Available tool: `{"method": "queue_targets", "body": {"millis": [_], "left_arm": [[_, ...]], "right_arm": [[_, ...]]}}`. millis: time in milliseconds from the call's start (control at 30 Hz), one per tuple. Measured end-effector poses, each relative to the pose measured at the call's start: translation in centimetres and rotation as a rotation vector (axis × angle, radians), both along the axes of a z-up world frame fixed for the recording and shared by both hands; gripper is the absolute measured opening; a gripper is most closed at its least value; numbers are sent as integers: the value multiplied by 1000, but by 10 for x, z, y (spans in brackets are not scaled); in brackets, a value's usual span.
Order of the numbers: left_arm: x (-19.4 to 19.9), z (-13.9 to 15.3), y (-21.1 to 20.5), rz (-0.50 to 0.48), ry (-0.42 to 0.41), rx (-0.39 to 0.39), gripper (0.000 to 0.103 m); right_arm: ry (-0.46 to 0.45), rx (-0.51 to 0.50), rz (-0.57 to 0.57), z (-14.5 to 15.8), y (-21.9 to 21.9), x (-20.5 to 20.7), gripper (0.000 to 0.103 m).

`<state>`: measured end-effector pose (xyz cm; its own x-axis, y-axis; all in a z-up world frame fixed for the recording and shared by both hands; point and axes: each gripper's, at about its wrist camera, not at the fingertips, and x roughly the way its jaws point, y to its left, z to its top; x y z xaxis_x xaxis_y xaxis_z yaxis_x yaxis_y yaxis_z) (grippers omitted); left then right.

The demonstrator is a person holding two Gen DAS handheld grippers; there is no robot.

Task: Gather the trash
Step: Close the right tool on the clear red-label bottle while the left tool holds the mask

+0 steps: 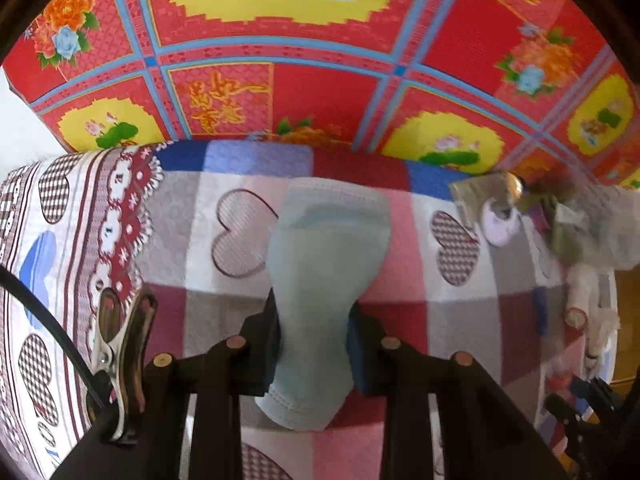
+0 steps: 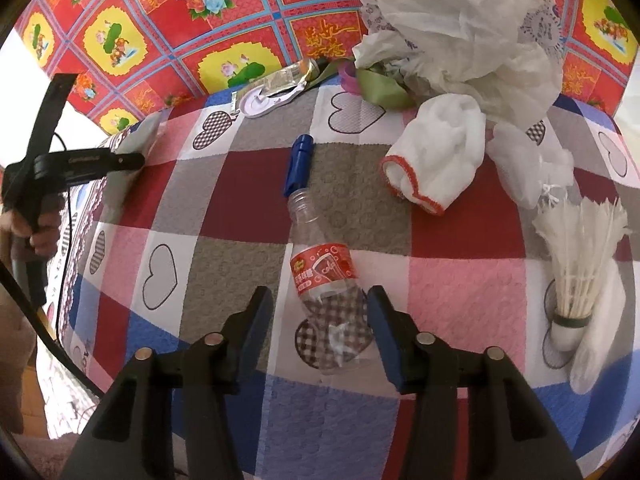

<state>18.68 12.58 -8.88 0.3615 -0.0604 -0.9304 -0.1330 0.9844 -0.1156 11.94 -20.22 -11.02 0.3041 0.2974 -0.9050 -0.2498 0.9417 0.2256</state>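
A pale blue face mask hangs pinched at its middle between the pads of my left gripper, which is shut on it above the patchwork quilt. My right gripper points down over a clear plastic bottle with a red label that lies on the quilt. Its jaws stand either side of the bottle's body, with a gap showing on the left side, so it is open.
Beyond the bottle lie a blue pen, a white glove with a red cuff, a crumpled white plastic bag, a flattened tube and a shuttlecock. A red floral mat lies past the quilt. A metal clip is at the left.
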Motion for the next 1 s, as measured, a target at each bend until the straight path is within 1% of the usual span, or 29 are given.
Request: {"method": "queue_targets", "body": {"millis": [33, 100, 133, 367, 400, 467, 500, 567, 800, 1000], "left_arm": [[-5, 1, -2, -3, -1, -6, 30], [-15, 5, -8, -5, -3, -22, 30], [-19, 7, -10, -6, -1, -26, 30], [-53, 24, -41, -48, -22, -29, 30], [-48, 25, -39, -53, -24, -29, 30], [-54, 32, -43, -63, -31, -30, 30], [-44, 38, -33, -69, -34, -33, 30], [-48, 43, -34, -81, -40, -32, 30], [-61, 50, -53, -128, -48, -32, 30], [-79, 56, -72, -181, -50, -31, 30]], "right_arm": [[-2, -1, -5, 0, 0, -1, 45], [-8, -1, -15, 1, 0, -3, 32], [-13, -1, -19, 1, 0, -4, 32], [-49, 4, -41, 8, 3, -14, 32], [-51, 9, -46, 9, 3, -15, 32], [-60, 18, -48, 12, 3, -20, 32], [-63, 24, -51, 14, 4, -22, 32], [-67, 39, -57, 17, 5, -28, 32], [-90, 60, -83, 29, 5, -49, 32], [-115, 64, -112, 36, -1, -71, 32]]}}
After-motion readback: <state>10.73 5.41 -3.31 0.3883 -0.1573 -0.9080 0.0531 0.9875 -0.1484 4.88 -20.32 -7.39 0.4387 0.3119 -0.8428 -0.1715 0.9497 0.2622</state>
